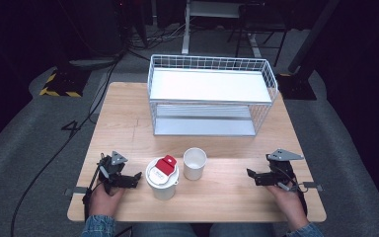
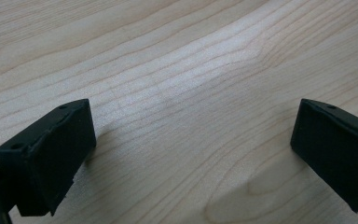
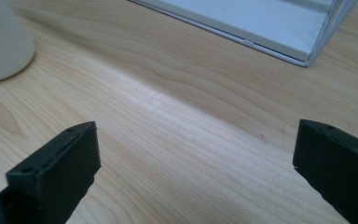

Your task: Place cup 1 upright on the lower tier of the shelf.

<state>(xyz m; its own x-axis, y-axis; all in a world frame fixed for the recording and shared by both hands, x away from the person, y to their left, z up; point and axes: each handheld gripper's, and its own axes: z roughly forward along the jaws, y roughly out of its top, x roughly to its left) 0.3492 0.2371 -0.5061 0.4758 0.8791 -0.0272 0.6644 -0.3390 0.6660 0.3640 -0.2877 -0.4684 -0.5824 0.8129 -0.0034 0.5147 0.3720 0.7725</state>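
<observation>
Nearest, the left claw (image 1: 134, 178) and right claw (image 1: 250, 176) rest wide and empty on the counter (image 1: 227, 197), flanking the lidded cup (image 1: 162, 178), likely poised to reach in. Just right of it stands the open cup (image 1: 194, 163); beyond it, the wire rack (image 1: 209, 96).

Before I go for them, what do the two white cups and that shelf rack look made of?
The open cup looks like matte white paper or thin plastic: plain rim, no gloss, so I can't settle it. The lidded cup looks the same, its red-tabbed lid probably plastic. The rack is white-coated wire mesh with smooth shelves, likely painted metal. The table shows light wood grain, satin.
</observation>
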